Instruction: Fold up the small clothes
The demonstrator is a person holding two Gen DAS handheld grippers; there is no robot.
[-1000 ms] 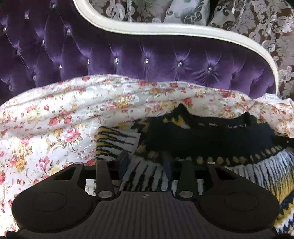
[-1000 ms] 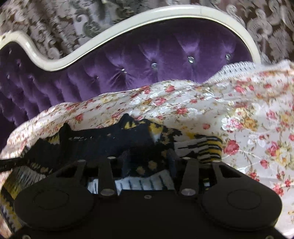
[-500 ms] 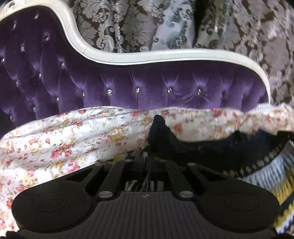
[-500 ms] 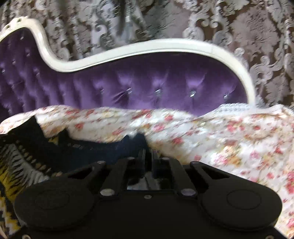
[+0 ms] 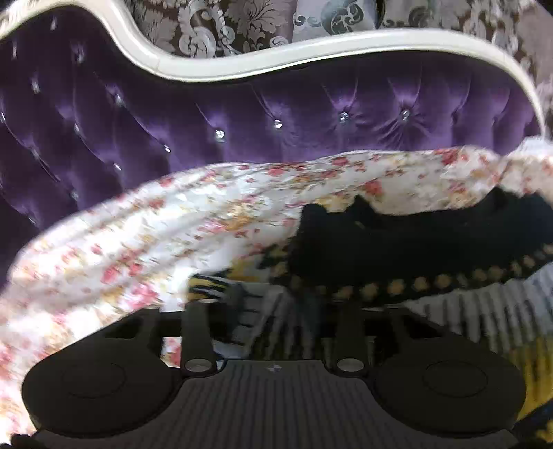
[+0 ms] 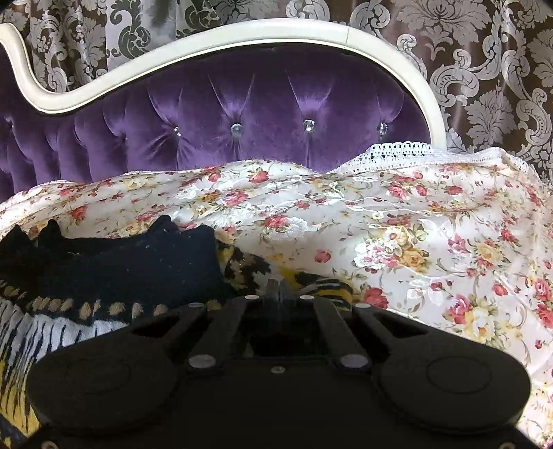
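Note:
A knit sweater (image 5: 414,248), black at the top with a band of yellow dots, then white with black stripes, lies on the floral cloth (image 5: 172,241). In the left wrist view my left gripper (image 5: 274,304) stands over its striped left edge. Its jaws are opening, with loose striped knit lying between the fingers (image 5: 237,298). In the right wrist view the sweater (image 6: 121,269) fills the lower left. My right gripper (image 6: 276,288) is shut at the yellow and black striped edge (image 6: 321,286), its tips pressed together on the knit.
The floral cloth (image 6: 432,241) covers a sofa seat and has a white lace border (image 6: 397,150). Behind it rises a purple tufted backrest (image 6: 259,114) with a white curved frame (image 6: 242,32). A patterned curtain (image 6: 484,69) hangs at the back.
A second ago both grippers stood open around the sweater's edge; both then shut on it. Now the left fingers have spread apart again, and the right stays shut, lower over the striped cuff.

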